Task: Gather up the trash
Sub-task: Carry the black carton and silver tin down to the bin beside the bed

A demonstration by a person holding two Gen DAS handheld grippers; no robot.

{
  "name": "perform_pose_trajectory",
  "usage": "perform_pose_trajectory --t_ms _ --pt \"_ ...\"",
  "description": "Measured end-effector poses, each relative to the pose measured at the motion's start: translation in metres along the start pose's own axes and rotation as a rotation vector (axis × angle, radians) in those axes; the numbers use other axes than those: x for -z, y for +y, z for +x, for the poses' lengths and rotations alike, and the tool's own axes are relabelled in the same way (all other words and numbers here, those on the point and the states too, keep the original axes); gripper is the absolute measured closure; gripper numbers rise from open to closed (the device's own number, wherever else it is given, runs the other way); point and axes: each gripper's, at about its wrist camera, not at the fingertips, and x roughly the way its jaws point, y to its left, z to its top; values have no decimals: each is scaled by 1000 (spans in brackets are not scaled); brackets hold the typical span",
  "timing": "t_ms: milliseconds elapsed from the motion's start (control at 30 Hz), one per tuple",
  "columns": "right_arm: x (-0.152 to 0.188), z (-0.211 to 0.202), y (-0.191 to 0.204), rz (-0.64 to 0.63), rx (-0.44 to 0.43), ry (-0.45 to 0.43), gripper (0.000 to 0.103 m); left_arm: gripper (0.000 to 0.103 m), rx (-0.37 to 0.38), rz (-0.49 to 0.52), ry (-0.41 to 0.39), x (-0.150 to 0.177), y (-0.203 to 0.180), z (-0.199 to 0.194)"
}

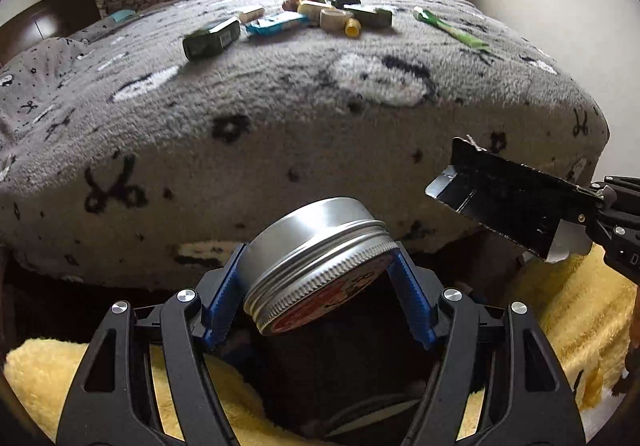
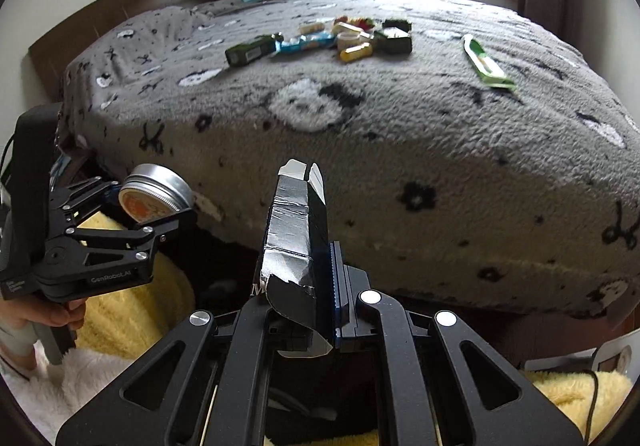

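Between blue ribbed pads, left gripper (image 1: 316,282) clamps round metal tin (image 1: 316,258).

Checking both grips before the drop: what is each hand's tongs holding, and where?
Left tongs clamp a round metal tin across its sides. Right tongs pinch a crushed black carton at its near end.
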Motion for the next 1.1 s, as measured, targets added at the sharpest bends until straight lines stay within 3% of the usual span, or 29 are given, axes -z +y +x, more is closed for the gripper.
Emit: perform_pose_trajectory --t_ms 367,633,1033,1100 --pt "32 77 -2 76 12 258 95 37 159 -34 251 34 1 70" --pt "44 124 -10 145 3 371 95 36 138 -27 375 53 3 110" --pt "41 140 -6 141 12 382 92 36 163 -16 390 57 1 117" --pt "42 141 -7 149 13 385 92 29 167 -16 388 54 4 124"
